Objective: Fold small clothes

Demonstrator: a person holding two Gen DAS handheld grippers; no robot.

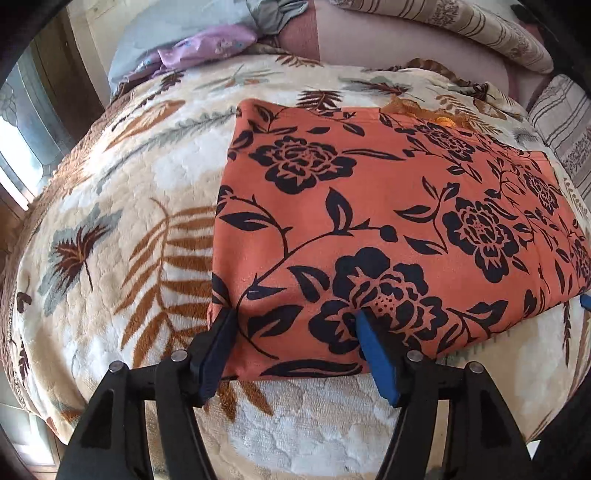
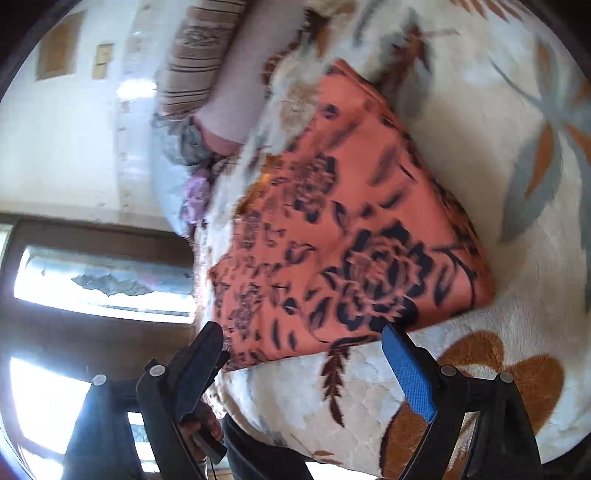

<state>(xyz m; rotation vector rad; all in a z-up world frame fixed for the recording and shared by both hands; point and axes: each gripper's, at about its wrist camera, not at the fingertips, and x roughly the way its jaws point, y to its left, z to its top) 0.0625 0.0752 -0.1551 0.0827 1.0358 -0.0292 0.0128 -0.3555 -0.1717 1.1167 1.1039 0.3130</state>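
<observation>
The folded orange cloth (image 1: 388, 229) lay flat on the blanket (image 1: 110, 221), its long axis running from lower left to upper right of the left view, while both the left gripper (image 1: 295, 321) and right gripper (image 2: 299, 332) stood open at its near edge.

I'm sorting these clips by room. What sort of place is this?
Most likely a bedroom: the orange floral garment lies on a plush leaf-print blanket, with striped pillows behind it.
</observation>
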